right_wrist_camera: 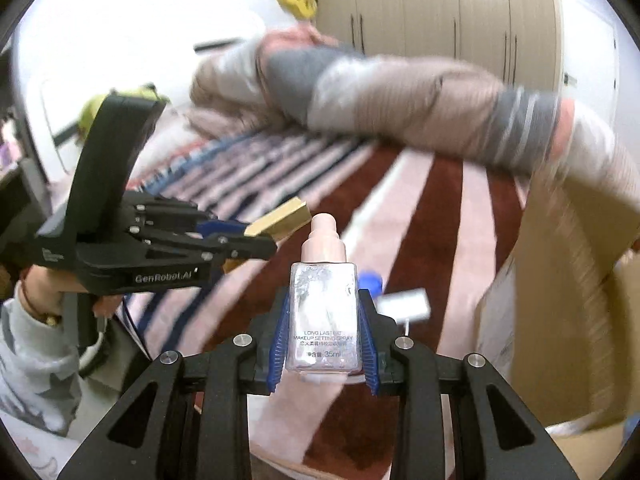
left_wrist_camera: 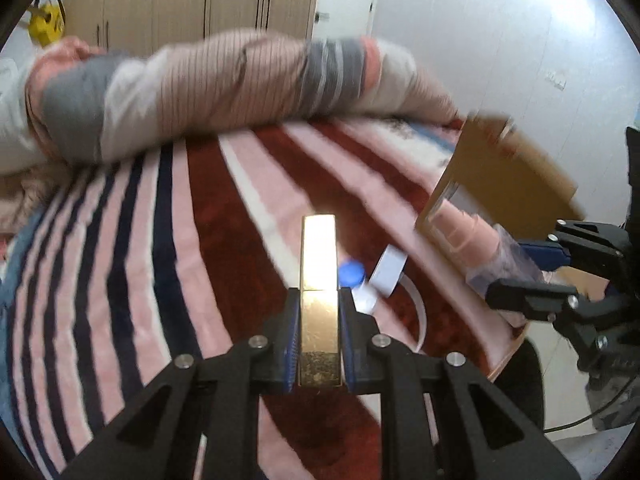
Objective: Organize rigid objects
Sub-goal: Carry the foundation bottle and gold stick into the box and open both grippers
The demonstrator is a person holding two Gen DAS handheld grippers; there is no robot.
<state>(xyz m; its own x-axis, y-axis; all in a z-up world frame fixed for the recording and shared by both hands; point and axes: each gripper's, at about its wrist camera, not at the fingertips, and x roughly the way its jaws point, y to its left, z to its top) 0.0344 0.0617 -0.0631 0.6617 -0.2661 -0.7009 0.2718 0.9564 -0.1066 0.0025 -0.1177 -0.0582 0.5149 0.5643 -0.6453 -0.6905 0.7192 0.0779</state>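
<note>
Left wrist: jaws tight on gold bar point(left_wrist_camera: 319, 312).

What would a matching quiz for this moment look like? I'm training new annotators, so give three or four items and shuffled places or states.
Items:
1. gold bar-shaped case
2. makeup setting spray bottle
3. blue-capped bottle
4. cardboard box

Places:
A. lying on the striped blanket
B. clamped in the left hand-held gripper
C. standing at the blanket's right edge
D. clamped in the right hand-held gripper

Pairs: 1-B, 2-D, 3-A, 4-C
</note>
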